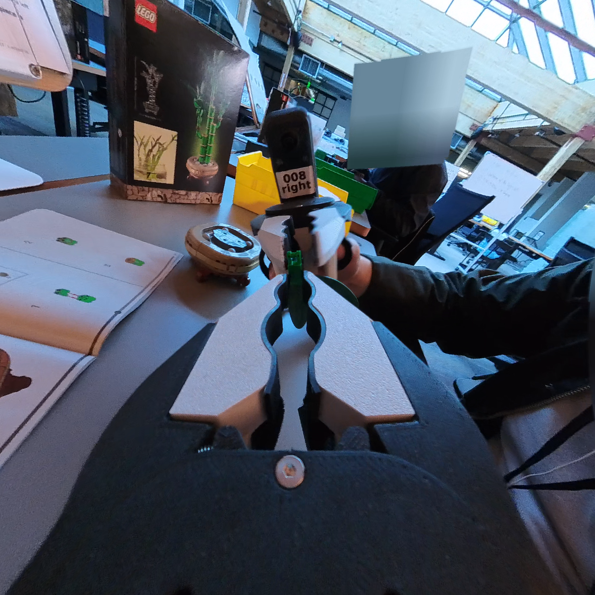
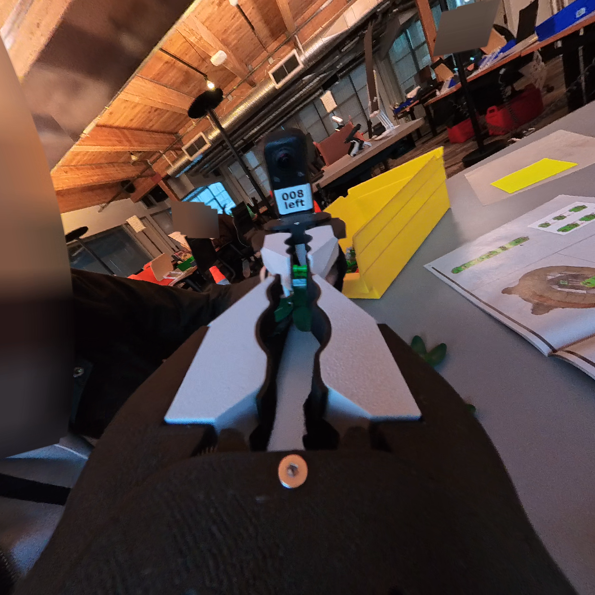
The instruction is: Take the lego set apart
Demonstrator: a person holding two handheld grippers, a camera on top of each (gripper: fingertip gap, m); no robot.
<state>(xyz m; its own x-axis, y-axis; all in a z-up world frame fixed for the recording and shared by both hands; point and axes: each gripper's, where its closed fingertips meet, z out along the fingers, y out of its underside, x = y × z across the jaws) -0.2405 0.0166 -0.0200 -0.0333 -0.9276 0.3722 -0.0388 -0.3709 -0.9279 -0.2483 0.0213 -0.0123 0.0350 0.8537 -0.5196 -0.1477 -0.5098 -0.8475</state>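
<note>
A small green lego stem with dark green leaves [image 1: 295, 289] is held in the air between the two grippers, which face each other tip to tip. My left gripper [image 1: 294, 280] is shut on one end of it. My right gripper [image 2: 297, 286] is shut on the other end [image 2: 299, 289]. The right gripper also shows in the left wrist view [image 1: 291, 240], and the left gripper in the right wrist view [image 2: 297, 254]. The tan round lego pot base [image 1: 222, 249] stands on the grey table [image 1: 167, 222], left of the grippers.
An open instruction booklet [image 1: 70, 273] lies at the left, also in the right wrist view [image 2: 528, 273]. The lego box [image 1: 174, 106] stands behind the pot. A yellow bin [image 2: 399, 235] and a green bin [image 1: 347, 186] stand near. Loose green leaf pieces [image 2: 429, 351] lie on the table. The grippers are tip to tip, or close to it.
</note>
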